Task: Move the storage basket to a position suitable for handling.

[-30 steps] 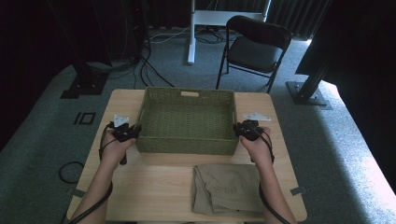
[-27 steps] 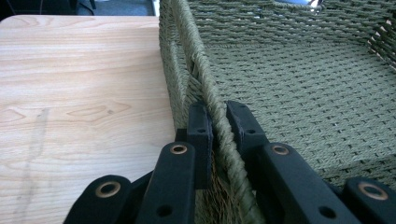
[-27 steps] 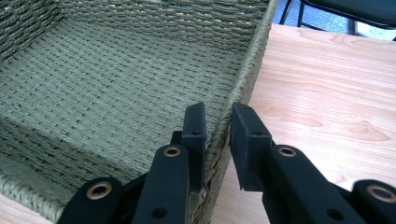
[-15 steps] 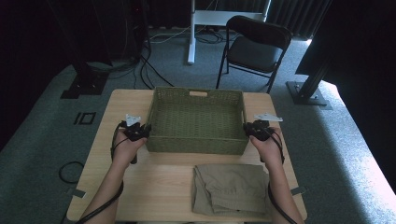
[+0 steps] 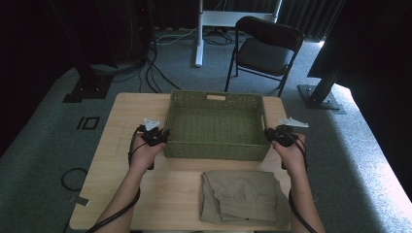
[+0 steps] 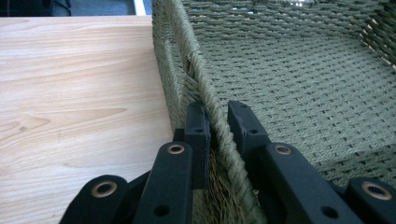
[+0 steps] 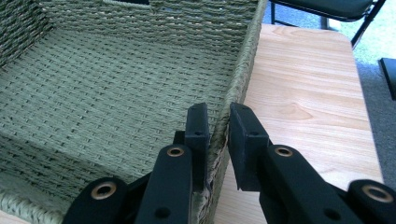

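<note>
An empty green woven basket (image 5: 214, 128) sits on the wooden table (image 5: 131, 107). My left gripper (image 5: 164, 136) is shut on the basket's left rim near the front corner. In the left gripper view the jaws (image 6: 217, 112) pinch the braided rim (image 6: 187, 42) between them. My right gripper (image 5: 268, 135) is shut on the right rim. In the right gripper view one jaw is inside and one outside the wall (image 7: 236, 84), with the gripper (image 7: 218, 114) clamped on it. A folded khaki garment (image 5: 240, 196) lies on the table in front of the basket.
A black folding chair (image 5: 265, 48) stands beyond the table's far edge. A white desk leg (image 5: 199, 34) and cables lie on the carpet behind. Bare table shows left of the basket (image 6: 70, 93) and a narrower strip to its right (image 7: 303, 102).
Both hands have slid the basket to the right across the table, with the grip on each rim kept. The folded garment has stayed in place.
</note>
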